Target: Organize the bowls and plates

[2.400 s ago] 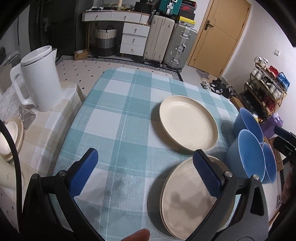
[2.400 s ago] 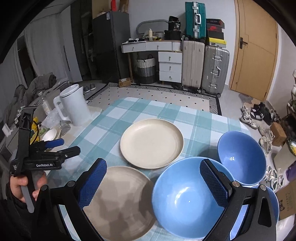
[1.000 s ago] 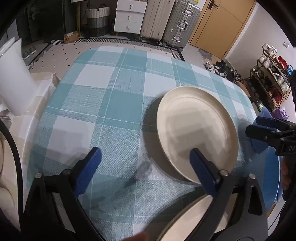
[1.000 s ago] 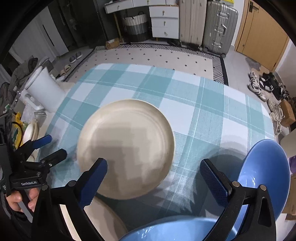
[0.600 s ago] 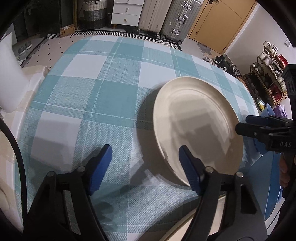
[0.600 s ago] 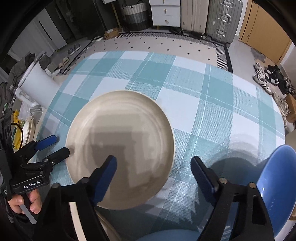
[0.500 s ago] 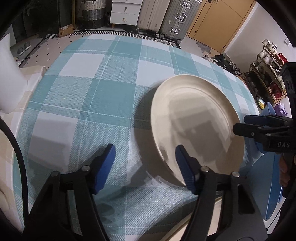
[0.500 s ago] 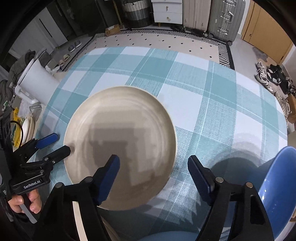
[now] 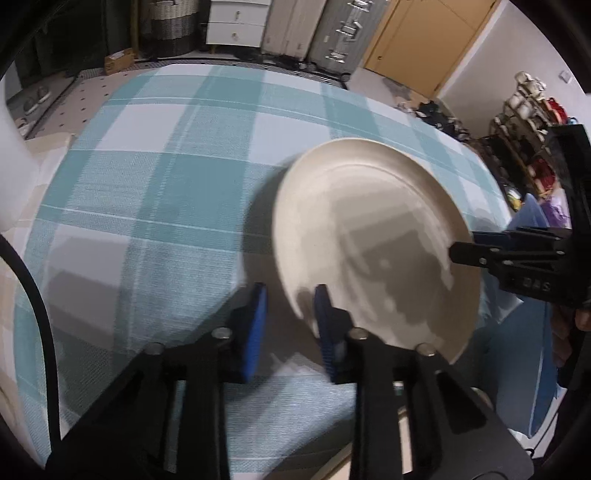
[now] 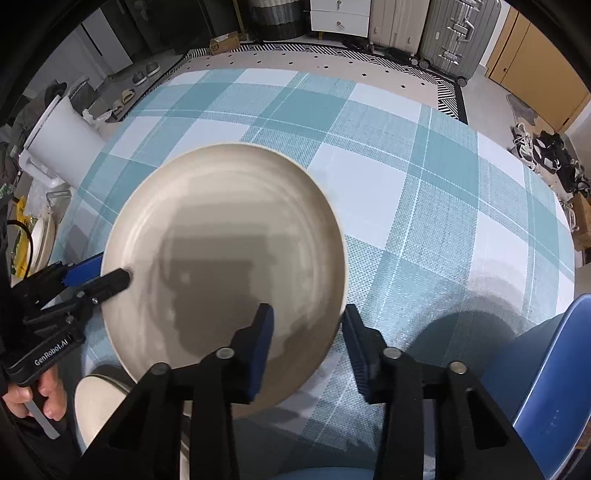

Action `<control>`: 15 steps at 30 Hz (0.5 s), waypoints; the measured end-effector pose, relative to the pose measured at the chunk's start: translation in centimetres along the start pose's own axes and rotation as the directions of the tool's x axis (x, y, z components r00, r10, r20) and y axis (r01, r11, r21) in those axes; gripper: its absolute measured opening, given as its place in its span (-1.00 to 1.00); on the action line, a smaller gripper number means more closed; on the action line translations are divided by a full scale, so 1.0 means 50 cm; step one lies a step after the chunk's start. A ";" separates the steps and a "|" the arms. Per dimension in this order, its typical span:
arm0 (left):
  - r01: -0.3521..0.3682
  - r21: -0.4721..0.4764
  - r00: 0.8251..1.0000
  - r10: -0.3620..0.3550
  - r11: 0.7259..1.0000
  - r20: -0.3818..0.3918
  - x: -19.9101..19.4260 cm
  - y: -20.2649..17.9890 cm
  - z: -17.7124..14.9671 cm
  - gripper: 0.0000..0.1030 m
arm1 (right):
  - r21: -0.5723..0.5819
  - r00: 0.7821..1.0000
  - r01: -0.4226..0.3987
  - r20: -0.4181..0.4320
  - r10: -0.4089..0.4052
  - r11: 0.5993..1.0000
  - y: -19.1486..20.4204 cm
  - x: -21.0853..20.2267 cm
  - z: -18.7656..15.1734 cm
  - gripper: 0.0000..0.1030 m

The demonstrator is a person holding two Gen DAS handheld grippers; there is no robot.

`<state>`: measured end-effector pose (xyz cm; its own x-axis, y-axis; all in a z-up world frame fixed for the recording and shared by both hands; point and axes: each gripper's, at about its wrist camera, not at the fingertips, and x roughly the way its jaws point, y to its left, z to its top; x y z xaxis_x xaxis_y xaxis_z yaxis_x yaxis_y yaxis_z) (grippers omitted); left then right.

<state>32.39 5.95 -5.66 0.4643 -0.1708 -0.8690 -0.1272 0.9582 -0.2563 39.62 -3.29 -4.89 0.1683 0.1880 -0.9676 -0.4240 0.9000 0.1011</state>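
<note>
A cream plate (image 9: 373, 236) (image 10: 225, 258) lies on the teal checked tablecloth (image 9: 155, 192) (image 10: 406, 192). My left gripper (image 9: 290, 314) straddles the plate's near-left rim, its jaws narrowed around it with a gap still showing. It shows in the right wrist view at the plate's left edge (image 10: 110, 275). My right gripper (image 10: 308, 332) straddles the plate's near-right rim, its jaws partly closed. It shows in the left wrist view at the plate's right edge (image 9: 465, 251). A second cream plate (image 10: 99, 402) lies nearer me. Blue bowls (image 10: 554, 387) (image 9: 539, 369) stand at the right.
A white kettle (image 10: 62, 144) stands on a side counter left of the table. Suitcases (image 10: 436, 26), a drawer unit (image 10: 340, 14) and a door stand beyond the far edge. Shoes (image 10: 546, 147) lie on the floor at the right.
Both grippers have moved in on the far cream plate and their jaws have narrowed from wide open to close around its opposite rims.
</note>
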 end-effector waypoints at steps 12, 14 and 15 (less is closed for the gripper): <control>-0.047 0.033 0.999 0.046 0.998 0.021 -0.002 -0.018 -0.004 -0.73 | 0.013 0.999 0.016 0.040 -0.017 1.000 -0.010 -0.006 -0.012 -0.70; -0.050 0.027 0.999 0.049 0.998 0.023 -0.004 -0.018 -0.004 -0.73 | 0.013 0.999 0.018 0.051 -0.019 1.000 -0.010 -0.010 -0.012 -0.70; -0.051 0.026 0.998 0.051 0.998 0.026 -0.006 -0.017 -0.005 -0.73 | 0.013 0.998 0.017 0.054 -0.018 1.000 -0.009 -0.012 -0.012 -0.70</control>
<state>32.14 5.14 -5.29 0.4800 -0.1159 -0.8696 -0.1281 0.9713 -0.2002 39.15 -4.05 -4.49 0.2241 0.1927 -0.9553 -0.4092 0.9083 0.0872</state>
